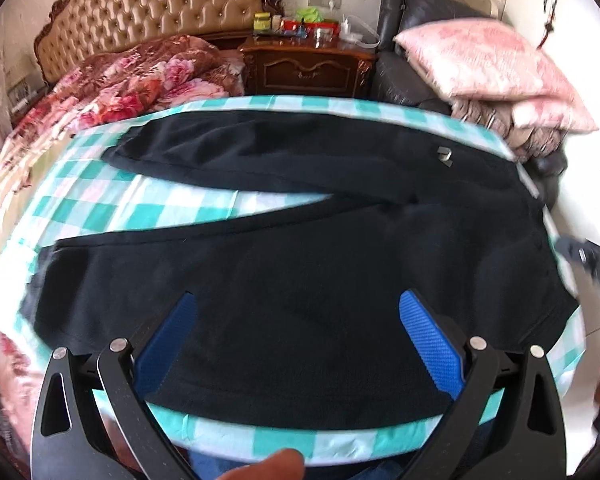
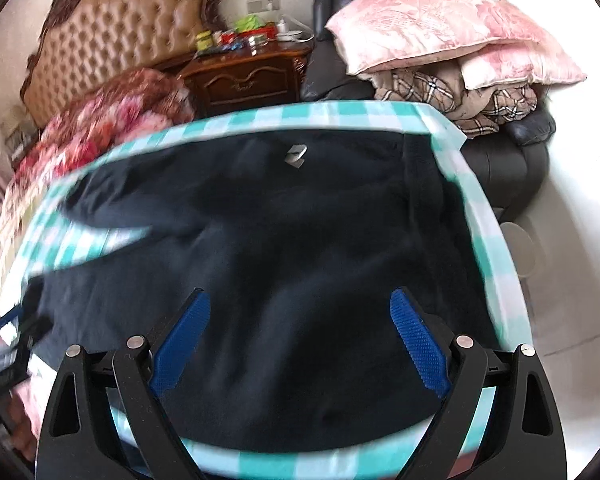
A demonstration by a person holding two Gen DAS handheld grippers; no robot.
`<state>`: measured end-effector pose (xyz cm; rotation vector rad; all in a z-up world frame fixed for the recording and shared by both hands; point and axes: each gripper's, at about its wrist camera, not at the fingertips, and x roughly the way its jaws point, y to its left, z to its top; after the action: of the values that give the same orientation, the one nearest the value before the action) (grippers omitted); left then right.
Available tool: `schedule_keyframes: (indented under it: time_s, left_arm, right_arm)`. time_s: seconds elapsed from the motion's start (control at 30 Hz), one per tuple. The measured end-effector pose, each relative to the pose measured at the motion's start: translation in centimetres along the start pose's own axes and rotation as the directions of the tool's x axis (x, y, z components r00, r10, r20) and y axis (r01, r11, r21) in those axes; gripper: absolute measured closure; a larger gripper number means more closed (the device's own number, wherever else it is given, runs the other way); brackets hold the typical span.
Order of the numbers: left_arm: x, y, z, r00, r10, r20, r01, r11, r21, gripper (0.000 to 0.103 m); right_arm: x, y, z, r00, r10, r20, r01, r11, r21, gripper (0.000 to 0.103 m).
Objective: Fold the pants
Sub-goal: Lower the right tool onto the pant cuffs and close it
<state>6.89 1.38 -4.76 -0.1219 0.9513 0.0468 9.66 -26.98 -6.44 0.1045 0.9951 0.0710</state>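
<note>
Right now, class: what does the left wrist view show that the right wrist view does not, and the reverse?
Only the left wrist view shows both legs of the pants spread in a V, to their cuffs. Only the right wrist view shows the plaid blanket clearly under the pink pillows. Both show the checked cloth, the nightstand, and open jaws on the left gripper and right gripper.

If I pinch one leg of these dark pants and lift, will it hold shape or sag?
Probably sag: the dark pants lie limp and flat on the checked cloth, creased near the crotch. The fabric looks thick and matte, so likely some weight and decent grip for the blue pads. The checked cloth underneath may drag along.
</note>
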Motion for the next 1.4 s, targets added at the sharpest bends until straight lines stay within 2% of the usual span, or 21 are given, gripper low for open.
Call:
schedule_keyframes:
  time_s: [0.13,0.2,0.3,0.47,0.63,0.7,0.77,0.9,0.93,0.97,1.07,1.2,1.33,1.4]
  left_arm:
    - [1.4,0.4,1.1,0.996,-0.083,0.038,0.083,0.997,0.007,0.002]
    - [2.7,0.7,1.7,0.996,-0.089,0.011,0.088,0.996,0.011,0.002]
    - [4.2,1.4,2.4,0.993,-0.112,-0.043,0.112,0.994,-0.007,0.002]
    - [6.2,2.8,3.3,0.988,-0.129,-0.086,0.125,0.991,-0.051,0.002]
    - [7.3,4.0,4.2,0.989,-0.108,-0.097,0.101,0.992,-0.076,0.002]
    - [7.9,4.3,4.6,0.989,-0.106,-0.102,0.097,0.991,-0.088,0.002]
    - [8.3,4.4,5.0,0.989,-0.108,-0.104,0.099,0.991,-0.092,0.002]
    - [8.9,4.4,5.9,0.988,-0.120,-0.101,0.110,0.989,-0.095,0.002]
    - [9.0,4.3,6.1,0.988,-0.121,-0.101,0.111,0.989,-0.095,0.002]
    - [9.3,4.4,6.4,0.987,-0.124,-0.102,0.114,0.989,-0.098,0.002]
    - [9.9,4.6,7.3,0.984,-0.148,-0.101,0.137,0.984,-0.116,0.002]
    - [10.7,5.0,8.8,0.978,-0.187,-0.092,0.172,0.973,-0.153,0.002]
    - [11.8,5.5,11.1,0.972,-0.221,-0.078,0.204,0.962,-0.183,0.002]
    - [12.6,6.0,12.6,0.963,-0.260,-0.071,0.240,0.947,-0.214,0.002]
  right_arm:
    - [5.5,-6.0,7.8,0.998,-0.045,-0.037,0.045,0.999,0.012,0.015]
    - [9.3,-9.3,11.7,0.994,-0.059,-0.090,0.061,0.998,0.019,0.015]
    - [14.5,-12.1,15.4,0.986,-0.068,-0.155,0.068,0.998,-0.007,0.014]
    - [20.6,-13.7,17.4,0.967,-0.074,-0.245,0.053,0.995,-0.090,0.014]
    - [23.0,-14.3,18.5,0.966,-0.070,-0.249,0.042,0.992,-0.115,0.015]
    - [23.9,-14.3,18.8,0.962,-0.067,-0.264,0.034,0.991,-0.128,0.025]
    - [24.5,-14.2,18.7,0.960,-0.072,-0.269,0.035,0.990,-0.140,0.030]
    - [23.9,-14.1,18.7,0.970,-0.052,-0.238,0.016,0.988,-0.152,0.045]
    - [23.6,-13.9,18.7,0.972,-0.036,-0.234,0.001,0.989,-0.148,0.056]
    - [23.2,-13.7,18.6,0.975,-0.033,-0.222,0.000,0.989,-0.150,0.062]
    - [21.0,-12.2,18.2,0.987,-0.071,-0.145,0.040,0.978,-0.204,0.067]
    - [16.2,-10.4,17.5,0.999,-0.050,-0.023,0.043,0.975,-0.217,0.071]
    - [8.9,-7.5,15.7,0.992,0.003,0.124,0.030,0.965,-0.262,0.072]
    - [6.3,-6.3,14.7,0.985,0.029,0.170,0.021,0.958,-0.286,0.072]
